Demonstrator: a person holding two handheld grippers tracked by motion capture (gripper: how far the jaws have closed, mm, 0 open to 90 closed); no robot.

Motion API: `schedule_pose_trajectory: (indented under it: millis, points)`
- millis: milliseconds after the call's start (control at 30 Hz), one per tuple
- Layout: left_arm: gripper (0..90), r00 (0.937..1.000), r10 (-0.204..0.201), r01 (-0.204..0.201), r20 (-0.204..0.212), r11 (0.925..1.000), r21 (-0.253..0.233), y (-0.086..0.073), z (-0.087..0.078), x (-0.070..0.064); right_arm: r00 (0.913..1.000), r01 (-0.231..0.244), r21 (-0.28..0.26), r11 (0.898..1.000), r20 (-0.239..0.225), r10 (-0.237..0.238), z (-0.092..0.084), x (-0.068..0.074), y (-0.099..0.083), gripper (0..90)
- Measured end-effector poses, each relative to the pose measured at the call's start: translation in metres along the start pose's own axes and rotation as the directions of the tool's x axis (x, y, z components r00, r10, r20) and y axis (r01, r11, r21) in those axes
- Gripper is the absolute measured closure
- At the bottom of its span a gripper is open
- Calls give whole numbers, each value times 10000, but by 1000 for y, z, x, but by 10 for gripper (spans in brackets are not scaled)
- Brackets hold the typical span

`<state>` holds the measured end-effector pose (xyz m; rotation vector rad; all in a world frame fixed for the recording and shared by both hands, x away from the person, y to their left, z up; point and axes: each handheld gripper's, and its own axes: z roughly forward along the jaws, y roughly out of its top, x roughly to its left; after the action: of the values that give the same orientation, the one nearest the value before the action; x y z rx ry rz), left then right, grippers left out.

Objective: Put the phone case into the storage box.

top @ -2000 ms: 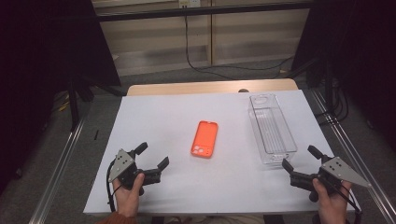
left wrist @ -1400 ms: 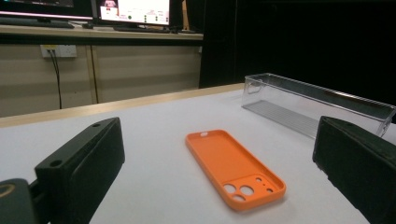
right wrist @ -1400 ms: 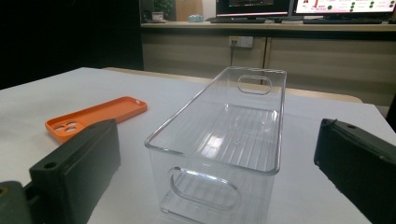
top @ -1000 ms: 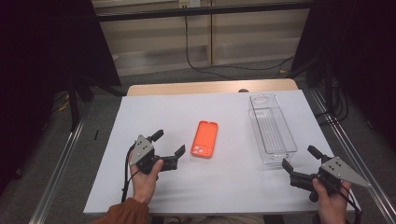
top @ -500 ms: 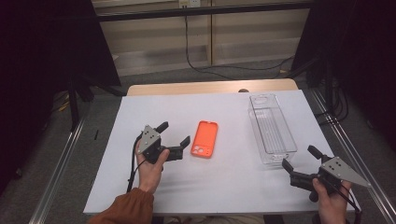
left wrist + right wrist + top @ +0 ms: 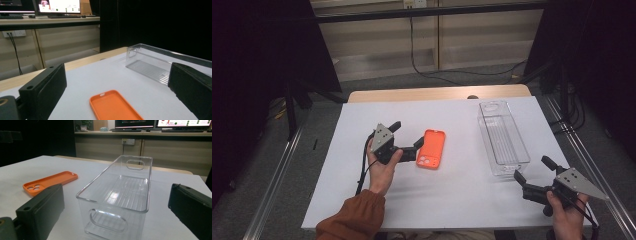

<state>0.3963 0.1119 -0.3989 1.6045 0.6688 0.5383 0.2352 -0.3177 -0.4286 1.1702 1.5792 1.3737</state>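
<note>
White sheeting covers the rectangular table [image 6: 462, 200], seen from above against a dark surround. At left, the person's left hand [image 6: 381, 170], in a rust-orange sleeve [image 6: 354, 217], reaches forward over the table with the left gripper [image 6: 408, 136] angled to the right, jaws spread apart and holding nothing, the nearer jaw tip just beside the flat orange silicone phone case [image 6: 432, 149] lying open side up near the table's centre. Further right stands the long clear plastic bin [image 6: 503, 136], and at the near right corner the right hand [image 6: 564, 212] holds the right gripper [image 6: 533, 169] low, jaws released and pointing toward that bin's near end.
</note>
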Motion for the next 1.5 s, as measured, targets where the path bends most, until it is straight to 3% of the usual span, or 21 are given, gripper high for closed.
schedule_pose_trajectory:
  millis: [100,233,267,333,467,700,767,833,900,1233,1400,1500]
  points:
    - [21,9999,134,-134,57,9998,-130,1,6,0,10000,17,6,10000,-16,-17,0,0,0,0]
    - [7,9998,-9,12,215,9999,-117,-1,8,0,10000,36,26,10000,34,-36,-1,0,0,0]
    - [9,9999,150,-151,66,9998,157,-3,9,-1,10000,34,11,10000,15,-34,-1,0,0,0]
    - [16,9998,-124,116,168,9988,486,-7,8,-2,10000,5,21,10000,14,-5,0,0,0,0]
    - [74,9999,-115,110,67,9971,758,-14,8,-4,10000,55,22,10000,-54,-55,-1,1,0,0]
    - [185,9989,-435,425,151,9969,665,-11,4,-1,10000,-13,31,10000,-79,14,0,0,0,0]
    - [272,9985,-530,519,126,9957,766,-10,2,0,10000,-15,46,10000,-85,16,0,1,0,0]
    - [300,9974,-664,640,283,9948,794,-9,1,0,9999,-17,34,10000,-110,17,0,1,0,0]
    - [377,9979,-562,532,324,9947,876,-9,0,-1,9999,5,37,10000,-112,-4,0,1,0,0]
    - [686,9909,-755,606,1115,9896,1308,-10,2,0,10000,-35,40,10000,-82,36,0,1,0,0]
    - [847,9844,-873,610,1530,9838,1686,-8,3,-2,9999,-18,43,10000,-99,18,0,1,0,0]
    - [900,9844,-897,561,1512,9754,2134,-8,5,-3,9999,-18,33,10000,-106,19,0,1,0,0]
